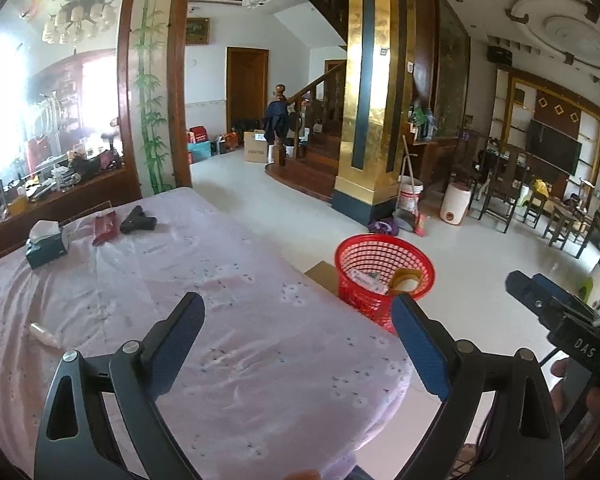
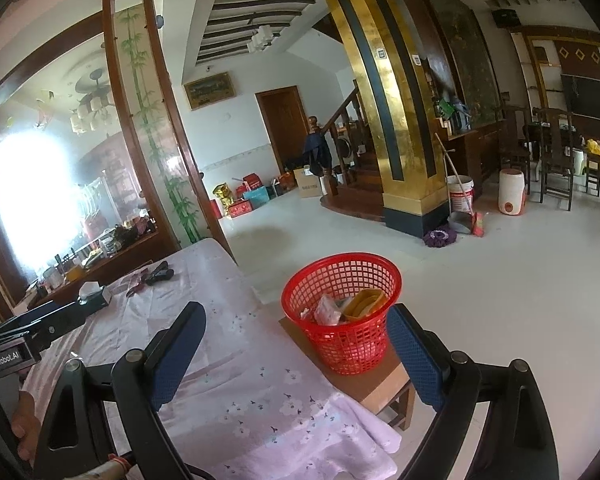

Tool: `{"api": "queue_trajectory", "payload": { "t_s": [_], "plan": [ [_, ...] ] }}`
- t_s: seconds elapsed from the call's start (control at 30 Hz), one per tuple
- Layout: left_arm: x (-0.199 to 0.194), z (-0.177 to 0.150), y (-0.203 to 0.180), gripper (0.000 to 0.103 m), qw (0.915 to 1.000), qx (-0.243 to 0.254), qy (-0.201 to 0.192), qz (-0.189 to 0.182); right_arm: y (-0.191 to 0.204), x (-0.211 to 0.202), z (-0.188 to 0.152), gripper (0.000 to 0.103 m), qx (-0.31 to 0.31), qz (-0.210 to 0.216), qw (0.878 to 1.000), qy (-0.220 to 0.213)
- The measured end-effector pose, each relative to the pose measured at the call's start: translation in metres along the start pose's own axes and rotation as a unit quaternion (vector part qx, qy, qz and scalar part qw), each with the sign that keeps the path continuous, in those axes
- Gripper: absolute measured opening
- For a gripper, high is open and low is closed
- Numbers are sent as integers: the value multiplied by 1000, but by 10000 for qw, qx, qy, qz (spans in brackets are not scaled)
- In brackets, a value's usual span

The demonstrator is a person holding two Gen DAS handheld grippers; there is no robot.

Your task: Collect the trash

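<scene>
Now both grippers, left gripper (image 1: 298, 344) and right gripper (image 2: 296, 354), are hovering with fingers spread wide and empty. Trash is sitting inside the red basket (image 2: 342, 300) on a wooden stool (image 2: 364, 384) beside the worktop (image 1: 240, 320); a small whitish scrap (image 1: 44, 334), maybe a wrapper, is lying on the cloth.

White tiled floor (image 2: 480, 300), white walls. Gold-and-black pillar (image 1: 374, 92) mid-room, wooden staircase (image 1: 312, 148) behind it, wooden door (image 1: 247, 82) on far wall. Bamboo-painted panel (image 1: 150, 80) in dark wood frame, left. Blown-out window glare (image 2: 32, 196) far left. Dark wooden chairs (image 1: 500, 188) and TV (image 1: 554, 150) right. Chandelier (image 1: 76, 16) overhead.
</scene>
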State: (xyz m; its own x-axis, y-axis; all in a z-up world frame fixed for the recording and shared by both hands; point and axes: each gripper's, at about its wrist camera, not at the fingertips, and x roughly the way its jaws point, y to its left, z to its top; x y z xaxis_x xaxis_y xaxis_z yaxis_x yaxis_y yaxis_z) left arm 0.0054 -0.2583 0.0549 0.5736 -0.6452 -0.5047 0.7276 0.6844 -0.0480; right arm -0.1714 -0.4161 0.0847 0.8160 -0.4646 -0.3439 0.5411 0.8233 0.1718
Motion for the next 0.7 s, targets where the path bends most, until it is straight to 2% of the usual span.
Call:
{"api": "queue_trajectory", "payload": {
  "t_s": [0.33,0.7],
  "plan": [
    [4,-3,-14,94,9997,65,51,-231,-3,-5,1,94,46,-59,9999,-118],
    [19,1,-35,94,9996,91,131,-242,-8,0,-1,94,66,-184,9998,-34]
  ]
}}
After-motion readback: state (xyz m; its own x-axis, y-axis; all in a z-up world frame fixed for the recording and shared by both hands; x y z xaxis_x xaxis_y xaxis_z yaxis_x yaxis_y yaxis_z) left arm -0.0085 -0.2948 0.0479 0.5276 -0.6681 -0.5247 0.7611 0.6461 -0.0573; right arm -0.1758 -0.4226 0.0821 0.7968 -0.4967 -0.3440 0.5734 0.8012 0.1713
